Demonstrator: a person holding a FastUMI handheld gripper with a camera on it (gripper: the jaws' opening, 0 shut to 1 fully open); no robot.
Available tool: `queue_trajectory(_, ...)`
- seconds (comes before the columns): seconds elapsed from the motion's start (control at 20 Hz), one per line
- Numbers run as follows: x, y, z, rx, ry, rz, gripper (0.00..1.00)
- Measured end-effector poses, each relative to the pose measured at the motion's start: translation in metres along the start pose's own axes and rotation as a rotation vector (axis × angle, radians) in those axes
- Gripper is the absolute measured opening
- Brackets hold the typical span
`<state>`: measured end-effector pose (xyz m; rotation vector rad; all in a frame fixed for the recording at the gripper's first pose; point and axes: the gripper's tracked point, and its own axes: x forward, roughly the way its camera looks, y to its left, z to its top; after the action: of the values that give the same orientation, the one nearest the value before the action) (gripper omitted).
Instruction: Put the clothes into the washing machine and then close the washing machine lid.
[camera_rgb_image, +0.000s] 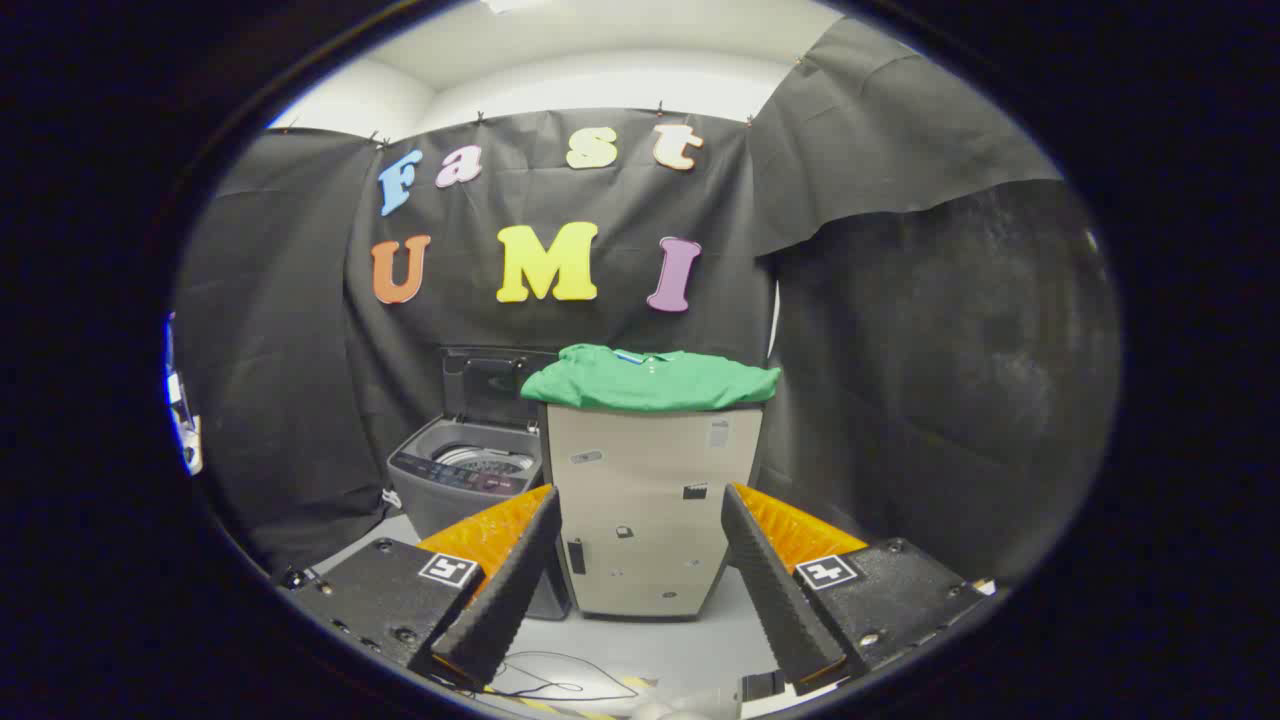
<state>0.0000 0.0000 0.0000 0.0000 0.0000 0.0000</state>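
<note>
My tool (640, 500) with fingers spread apart, green shirt (650, 378) folded atop beige cabinet (650, 510) ahead, washing machine (465, 475) beside it, lid up

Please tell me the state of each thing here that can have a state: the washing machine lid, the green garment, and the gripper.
washing machine lid: raised, drum exposed.
washing machine: open, drum visible inside.
green garment: folded, lying on top of the beige box, not yet in the machine.
gripper: fingers open, holding nothing, box beyond them.
</note>
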Motion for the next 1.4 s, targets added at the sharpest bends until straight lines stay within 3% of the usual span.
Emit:
queue_trajectory(0.85, -0.015, 0.018, 0.012, -0.019, -0.018, 0.026, 1.00)
queue_trajectory(1.15, -0.006, 0.031, 0.063, -0.012, -0.069, 0.008, 1.00)
queue_trajectory(1.4, 0.030, 0.026, 0.122, 0.014, -0.089, -0.026, 1.00)
